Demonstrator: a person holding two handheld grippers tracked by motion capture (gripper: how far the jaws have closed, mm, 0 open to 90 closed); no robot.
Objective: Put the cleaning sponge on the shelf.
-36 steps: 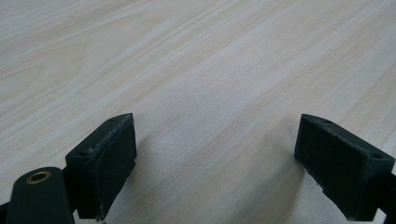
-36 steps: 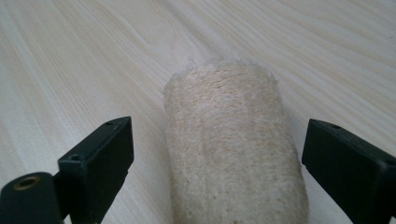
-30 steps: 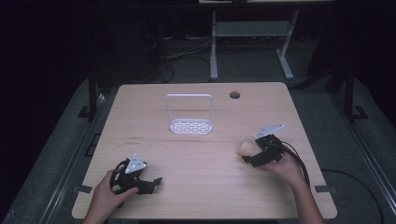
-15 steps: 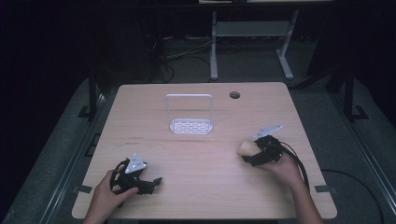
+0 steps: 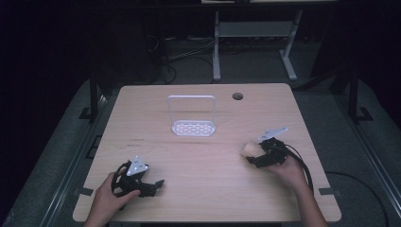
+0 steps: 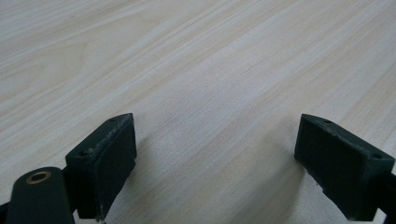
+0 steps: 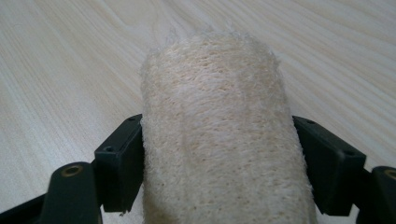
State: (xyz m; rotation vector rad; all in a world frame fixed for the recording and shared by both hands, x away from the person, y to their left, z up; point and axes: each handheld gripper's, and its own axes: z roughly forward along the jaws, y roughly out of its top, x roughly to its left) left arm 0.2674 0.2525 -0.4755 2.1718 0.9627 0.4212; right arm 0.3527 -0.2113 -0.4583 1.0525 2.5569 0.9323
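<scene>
Two grippers are on the table [image 5: 208,156], each in a hand. The right gripper [image 5: 253,157] sits toward the right side with its jaws around a pale loofah sponge [image 7: 219,135]. In the right gripper view both pads touch the sponge's sides (its jaws have just been closing), so I read this as a grip taking hold. The left gripper [image 5: 153,186] rests near the front left with jaws wide apart and nothing between them; its own view shows bare wood.

Step in hand, as I judge it: grasping the sponge, not yet lifting. The next move likely calls for a firmer squeeze, since the sponge is soft and will give, then a straight lift.

The white wire rack [image 5: 193,118] stands upright at table centre, toward the far side, well apart from both grippers (a probable target, can't confirm). A small round hole [image 5: 237,96] lies near the far edge.

There is plenty of open wood between sponge and rack. The right table edge is fairly near the right hand, so move inward.
</scene>
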